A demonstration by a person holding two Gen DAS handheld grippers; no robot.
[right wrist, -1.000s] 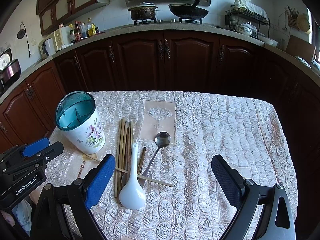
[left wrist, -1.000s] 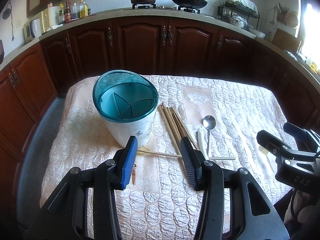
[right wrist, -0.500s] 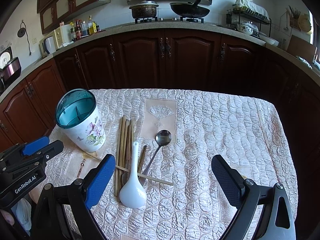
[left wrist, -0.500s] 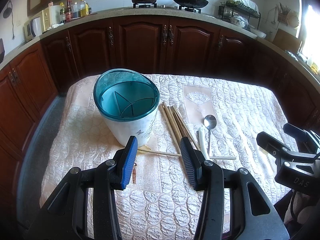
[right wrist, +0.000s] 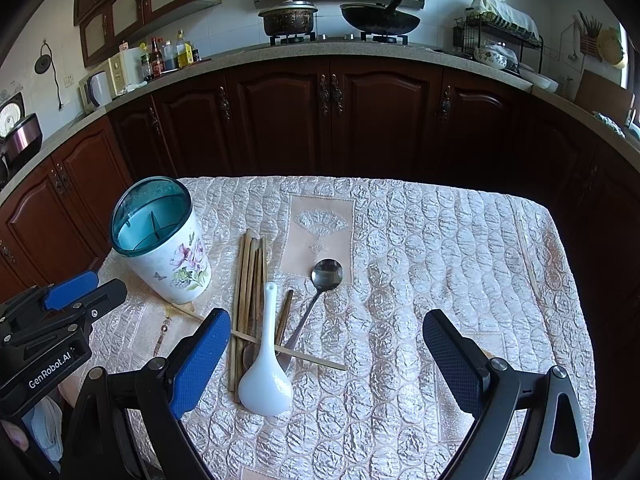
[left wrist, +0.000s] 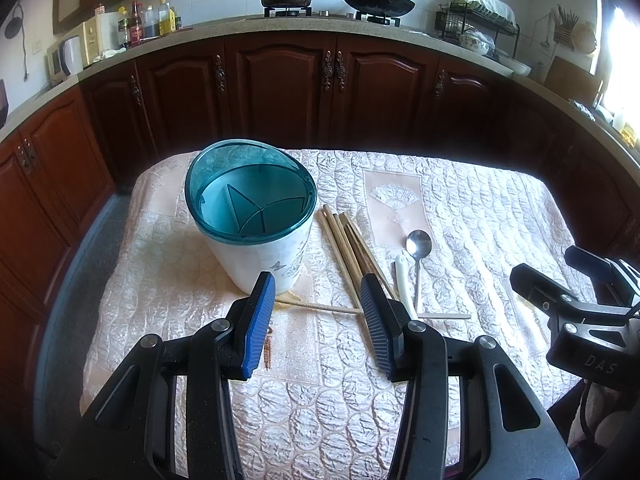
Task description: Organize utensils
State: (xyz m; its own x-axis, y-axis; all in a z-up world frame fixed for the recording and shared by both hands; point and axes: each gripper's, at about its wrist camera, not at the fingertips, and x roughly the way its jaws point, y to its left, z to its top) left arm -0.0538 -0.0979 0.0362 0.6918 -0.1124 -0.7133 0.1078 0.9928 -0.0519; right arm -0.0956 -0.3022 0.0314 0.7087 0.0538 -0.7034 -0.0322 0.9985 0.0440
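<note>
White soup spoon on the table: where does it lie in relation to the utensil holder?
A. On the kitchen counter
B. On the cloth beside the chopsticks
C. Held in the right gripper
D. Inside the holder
B: the white soup spoon lies flat on the cloth next to the chopsticks, outside the utensil holder.

"GenRobot.AI" in white letters stands on the black body of the left tool [right wrist: 86,294], seen at left edge of right wrist view. "DAS" is on the right tool [left wrist: 560,276] body. Bottle labels too small to read.
</note>
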